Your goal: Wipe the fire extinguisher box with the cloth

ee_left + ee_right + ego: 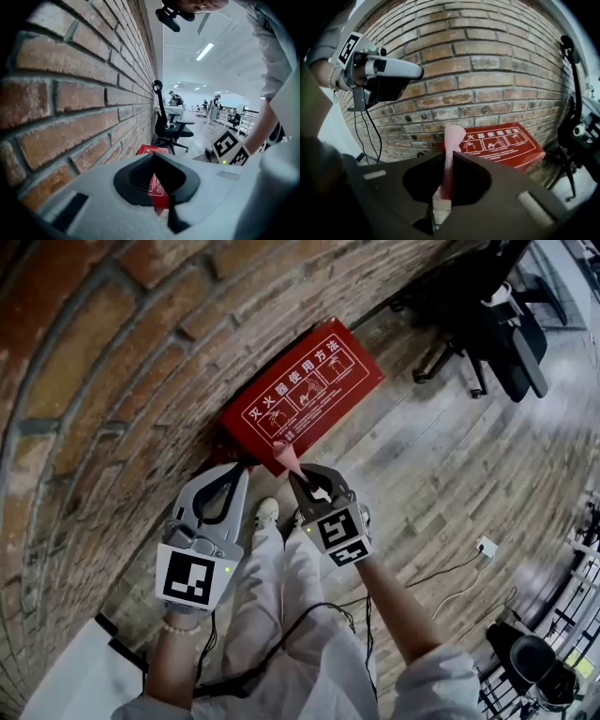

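Observation:
The red fire extinguisher box (300, 395) with white print stands on the floor against the brick wall (103, 381). My right gripper (292, 476), dark grey, is shut on a pink cloth (284, 457) whose free end sticks out just short of the box's near edge. In the right gripper view the cloth (452, 138) rises between the jaws of the right gripper (449, 152), with the box (501, 143) behind. My left gripper (237, 470), light grey, is shut on nothing and hovers close to the wall, left of the cloth. Through the loop of the left gripper (153, 155) a piece of the box (157, 188) shows.
A black office chair (497, 324) stands beyond the box on the wooden floor (450, 456). A white power strip (486, 547) with a cable lies to the right. A white surface (80, 681) sits at the lower left. Cables hang by the person's legs.

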